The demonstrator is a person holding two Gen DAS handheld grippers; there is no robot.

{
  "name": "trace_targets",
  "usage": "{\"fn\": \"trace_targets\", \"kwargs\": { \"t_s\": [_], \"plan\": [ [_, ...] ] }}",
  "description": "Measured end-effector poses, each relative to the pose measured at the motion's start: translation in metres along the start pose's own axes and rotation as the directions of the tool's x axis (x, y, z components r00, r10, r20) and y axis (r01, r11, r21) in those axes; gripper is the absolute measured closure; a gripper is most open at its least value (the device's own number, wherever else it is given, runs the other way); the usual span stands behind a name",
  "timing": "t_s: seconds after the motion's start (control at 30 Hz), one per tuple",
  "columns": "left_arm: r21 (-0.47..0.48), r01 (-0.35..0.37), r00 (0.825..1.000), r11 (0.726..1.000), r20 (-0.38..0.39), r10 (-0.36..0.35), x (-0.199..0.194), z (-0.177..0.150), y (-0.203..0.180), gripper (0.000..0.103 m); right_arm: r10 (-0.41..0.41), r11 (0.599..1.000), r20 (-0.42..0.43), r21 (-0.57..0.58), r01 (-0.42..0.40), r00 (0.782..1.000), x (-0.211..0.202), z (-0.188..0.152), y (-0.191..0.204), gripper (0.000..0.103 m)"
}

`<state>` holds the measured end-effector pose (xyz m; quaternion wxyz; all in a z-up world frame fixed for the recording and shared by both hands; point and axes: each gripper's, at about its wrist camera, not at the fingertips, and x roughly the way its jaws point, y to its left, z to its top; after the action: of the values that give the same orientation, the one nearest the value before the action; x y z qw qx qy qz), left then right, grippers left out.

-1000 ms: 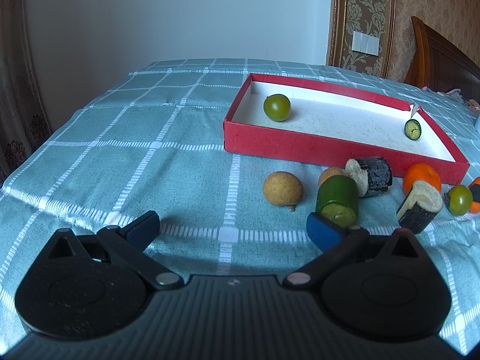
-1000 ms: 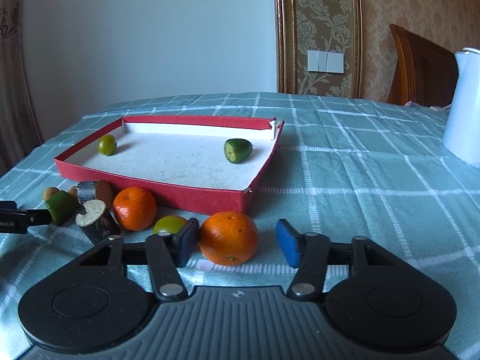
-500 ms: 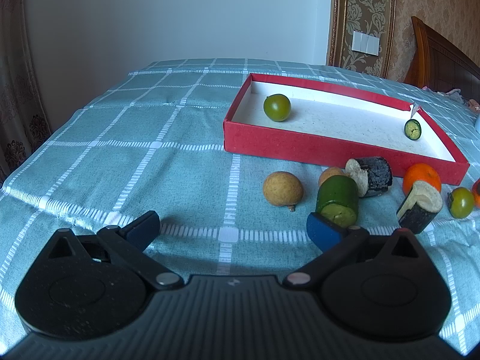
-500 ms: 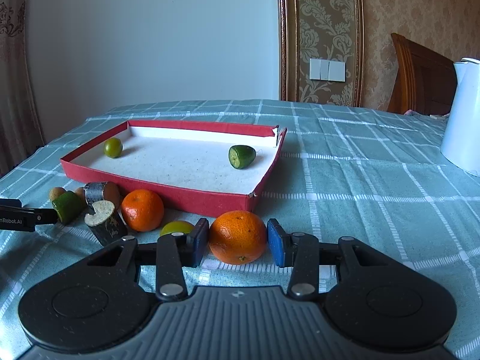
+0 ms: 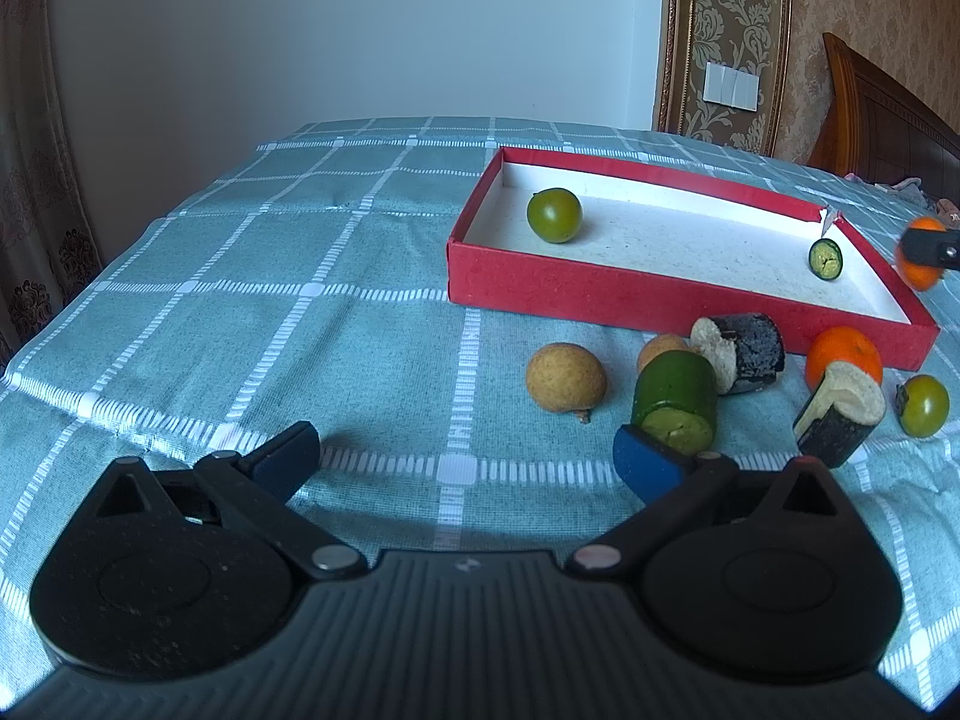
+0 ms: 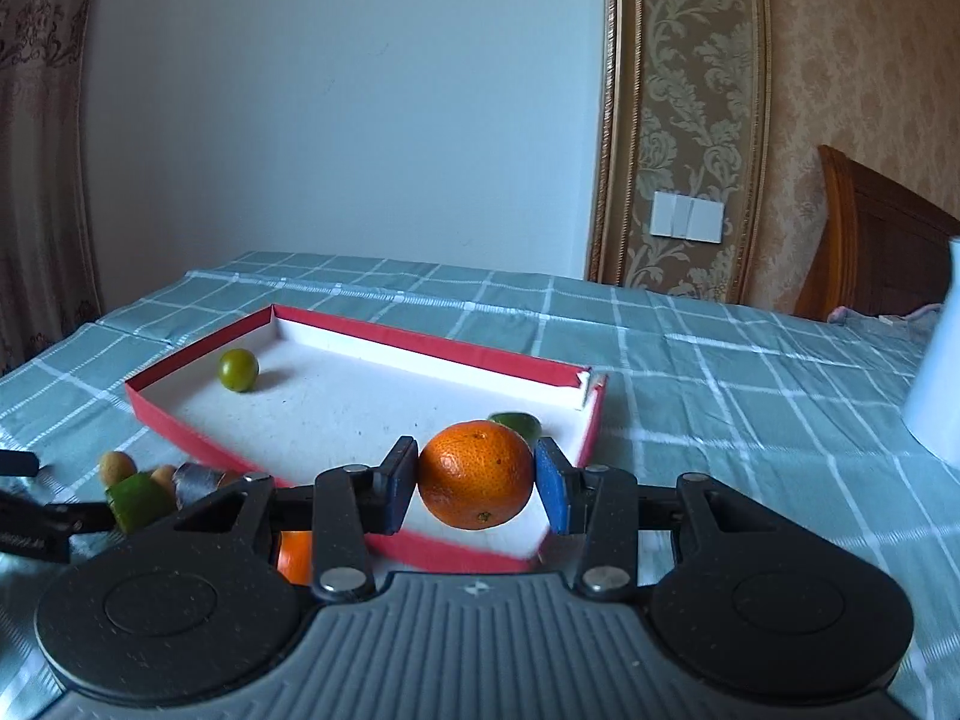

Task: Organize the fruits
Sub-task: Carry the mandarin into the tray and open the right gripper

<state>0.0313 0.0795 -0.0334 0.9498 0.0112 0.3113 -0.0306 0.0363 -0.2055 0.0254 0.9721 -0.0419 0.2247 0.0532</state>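
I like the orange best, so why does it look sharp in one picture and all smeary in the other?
In the right wrist view the orange sits close and crisp between the right gripper pads, while the red box edge below it is streaked. In the left wrist view the same orange is far at the fisheye's edge, smeared, likely by motion.

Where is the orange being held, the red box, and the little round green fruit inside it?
orange (image 6: 475, 474), right wrist view, middle of its peel.
red box (image 5: 600, 294), left wrist view, near outer wall.
round green fruit (image 5: 554, 215), left wrist view, its centre.
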Motion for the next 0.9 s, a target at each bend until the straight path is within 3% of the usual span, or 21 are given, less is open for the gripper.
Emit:
{"fn": "trace_targets", "kwargs": {
  "t_s": [0.43, 0.9],
  "plan": [
    [0.000, 0.000, 1.000, 1.000, 0.000, 0.000, 0.000, 0.000, 0.000, 0.000, -0.017, 0.994, -0.164, -0.105, 0.000, 0.986, 0.106, 0.018, 0.027, 0.061],
    [0.000, 0.000, 1.000, 1.000, 0.000, 0.000, 0.000, 0.000, 0.000, 0.000, -0.029, 0.980, -0.168, -0.197, -0.005, 0.985, 0.123, 0.028, 0.042, 0.061]
  ]
}}
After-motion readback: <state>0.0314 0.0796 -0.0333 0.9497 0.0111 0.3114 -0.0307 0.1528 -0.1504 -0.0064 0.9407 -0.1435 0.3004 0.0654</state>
